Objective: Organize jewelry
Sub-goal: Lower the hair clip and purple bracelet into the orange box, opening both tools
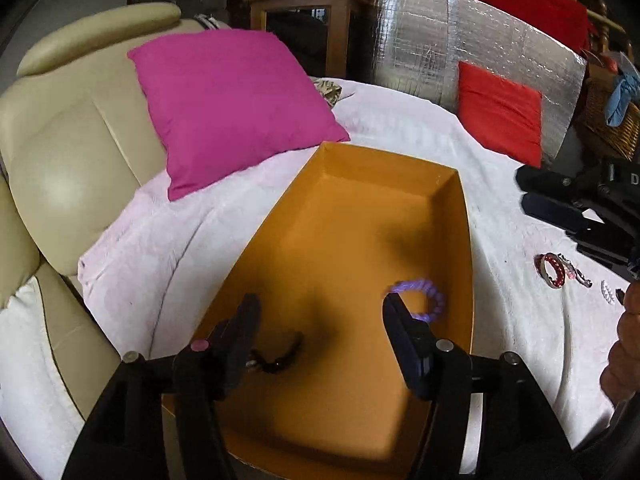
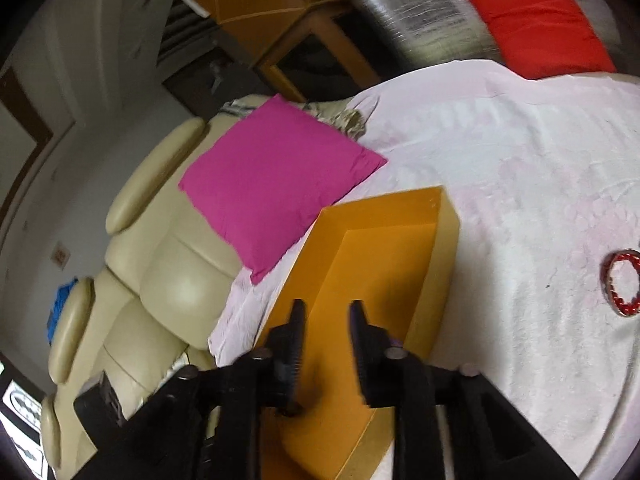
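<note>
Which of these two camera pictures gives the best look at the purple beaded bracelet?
The left wrist view. There the purple bracelet lies in plain sight inside the orange box, just beyond one finger of the left gripper, though slightly blurred. The right wrist view shows the box but not the bracelet.

The left gripper (image 1: 320, 312) points steeply down, jaws wide apart and empty, while the right gripper (image 2: 328, 316) tilts down, jaws narrowly parted, nothing between them.
</note>
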### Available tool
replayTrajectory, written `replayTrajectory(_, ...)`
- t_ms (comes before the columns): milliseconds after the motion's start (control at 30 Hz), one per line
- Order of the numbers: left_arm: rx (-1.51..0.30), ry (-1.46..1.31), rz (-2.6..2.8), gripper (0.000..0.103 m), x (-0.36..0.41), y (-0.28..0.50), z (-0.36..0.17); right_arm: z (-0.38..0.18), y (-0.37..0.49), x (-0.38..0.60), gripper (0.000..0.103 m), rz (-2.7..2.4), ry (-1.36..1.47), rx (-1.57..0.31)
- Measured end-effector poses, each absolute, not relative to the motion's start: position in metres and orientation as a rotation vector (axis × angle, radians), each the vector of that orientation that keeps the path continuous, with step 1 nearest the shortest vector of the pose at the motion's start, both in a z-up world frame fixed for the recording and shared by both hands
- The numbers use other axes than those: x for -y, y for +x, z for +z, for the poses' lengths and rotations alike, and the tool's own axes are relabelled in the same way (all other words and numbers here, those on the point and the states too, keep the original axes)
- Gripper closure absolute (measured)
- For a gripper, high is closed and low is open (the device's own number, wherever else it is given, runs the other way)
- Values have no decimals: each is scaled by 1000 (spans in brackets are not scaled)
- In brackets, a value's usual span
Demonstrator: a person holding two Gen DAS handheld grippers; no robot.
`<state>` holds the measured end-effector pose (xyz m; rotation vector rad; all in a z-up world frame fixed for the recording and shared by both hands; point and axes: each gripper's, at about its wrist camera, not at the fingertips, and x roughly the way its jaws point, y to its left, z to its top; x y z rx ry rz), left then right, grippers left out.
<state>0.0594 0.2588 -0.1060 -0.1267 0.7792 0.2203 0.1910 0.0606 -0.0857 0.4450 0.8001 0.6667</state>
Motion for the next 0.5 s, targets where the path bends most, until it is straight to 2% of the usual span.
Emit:
replayTrajectory(267,-794,-64,179,39,-226,75,-102,-88,192,21,70,547,436,-766)
replayTrajectory(500,-757,16,69,39,-156,95,-83,-100,193,134,70,385,530,-744)
